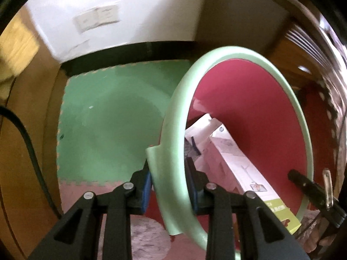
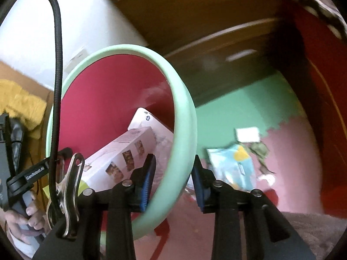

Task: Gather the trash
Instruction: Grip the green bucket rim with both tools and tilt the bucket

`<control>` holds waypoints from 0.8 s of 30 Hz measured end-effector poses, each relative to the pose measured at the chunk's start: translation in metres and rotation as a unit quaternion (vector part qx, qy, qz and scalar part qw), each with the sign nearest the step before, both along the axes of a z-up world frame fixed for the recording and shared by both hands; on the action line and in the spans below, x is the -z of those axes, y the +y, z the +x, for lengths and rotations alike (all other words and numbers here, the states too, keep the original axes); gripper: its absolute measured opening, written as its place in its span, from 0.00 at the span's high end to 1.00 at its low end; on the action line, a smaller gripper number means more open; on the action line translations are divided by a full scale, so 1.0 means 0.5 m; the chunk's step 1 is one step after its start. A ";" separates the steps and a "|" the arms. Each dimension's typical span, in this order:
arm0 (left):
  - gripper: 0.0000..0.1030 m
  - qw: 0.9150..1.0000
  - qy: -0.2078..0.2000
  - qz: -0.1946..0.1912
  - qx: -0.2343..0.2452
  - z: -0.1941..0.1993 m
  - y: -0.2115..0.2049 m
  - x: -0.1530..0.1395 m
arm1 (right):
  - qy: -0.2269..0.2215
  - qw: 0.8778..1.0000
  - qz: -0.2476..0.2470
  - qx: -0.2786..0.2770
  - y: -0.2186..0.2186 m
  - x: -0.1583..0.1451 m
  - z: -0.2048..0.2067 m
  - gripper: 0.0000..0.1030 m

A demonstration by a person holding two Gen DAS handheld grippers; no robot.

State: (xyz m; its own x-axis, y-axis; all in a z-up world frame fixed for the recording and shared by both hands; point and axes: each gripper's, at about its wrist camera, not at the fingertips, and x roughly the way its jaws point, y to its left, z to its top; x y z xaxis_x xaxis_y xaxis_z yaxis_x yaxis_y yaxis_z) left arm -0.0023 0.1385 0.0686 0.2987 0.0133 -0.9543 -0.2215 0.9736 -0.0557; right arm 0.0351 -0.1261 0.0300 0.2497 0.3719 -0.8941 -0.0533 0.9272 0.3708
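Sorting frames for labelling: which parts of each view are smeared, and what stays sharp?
Left wrist view: wall and furniture smeared, left gripper and bin rim crisp. Right wrist view: floor litter and cabinet streaked, right gripper sharp; fisheye bends both.

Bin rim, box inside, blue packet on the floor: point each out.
Bin rim (image 1: 173, 117), left wrist view, mint left edge.
Box (image 2: 121, 158), right wrist view, white printed side.
Blue packet (image 2: 233, 166), right wrist view, its middle.

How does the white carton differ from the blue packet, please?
The carton leans inside the bin; the packet lies on the mat outside it. The carton is long and white with photo panels; the packet is light blue with a yellow patch. Both look like packaging.
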 end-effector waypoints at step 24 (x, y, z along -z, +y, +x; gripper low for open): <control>0.74 0.984 -0.012 -0.027 -0.178 0.119 0.313 0.264 | -0.060 0.991 -0.036 -0.114 0.325 0.212 0.236 0.67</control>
